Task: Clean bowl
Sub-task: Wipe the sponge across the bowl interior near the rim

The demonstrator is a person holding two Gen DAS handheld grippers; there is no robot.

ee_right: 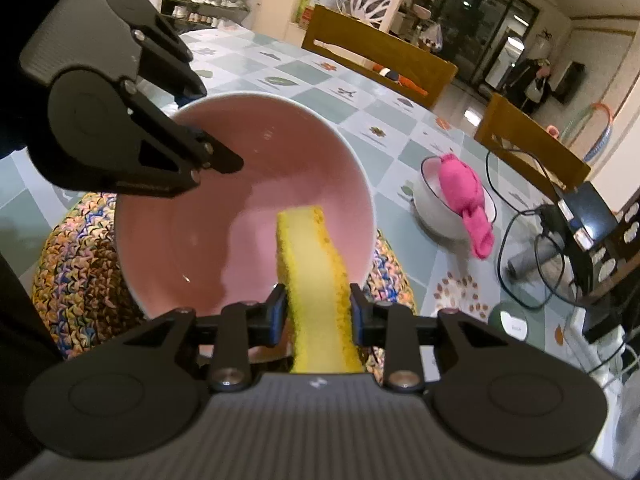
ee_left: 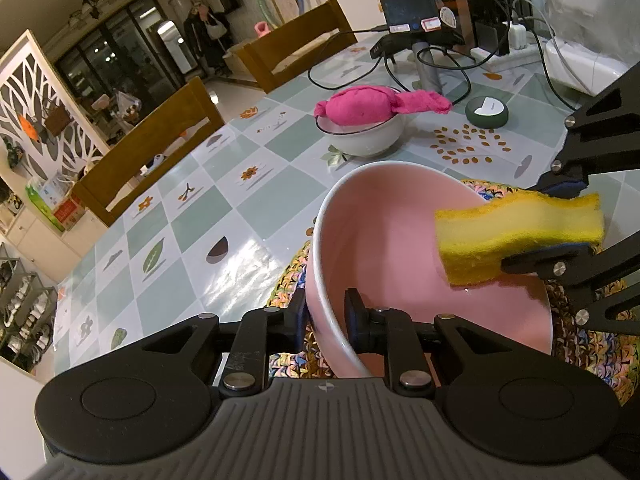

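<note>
the pink bowl (ee_left: pixel 400 248) sits tilted on a multicoloured woven mat (ee_right: pixel 76 264) on the tiled table (ee_left: pixel 192 240), its near rim gripped by the left gripper (ee_left: pixel 326 316), whose jaws are clamped on the wall, one pad outside and one inside. the right gripper (ee_right: pixel 318 312) holds a yellow sponge (ee_right: pixel 316 272) between its pads, and the sponge's free end reaches over the rim into the hollow of the bowl; from the left wrist view it hangs just above the inner surface, and whether it touches is hard to tell. the pads press on the sponge's sides, so it reads as gripped, though perhaps lightly. this looks like the wiping step, with one hand steadying and the other scrubbing. the next move likely calls for pressing the sponge down onto the inner wall and sweeping it round while the left grip keeps the bowl from sliding or tipping off the mat. a white bowl (ee_left: pixel 366 136) with a pink cloth (ee_left: pixel 372 106) stands well apart, further along the table
</note>
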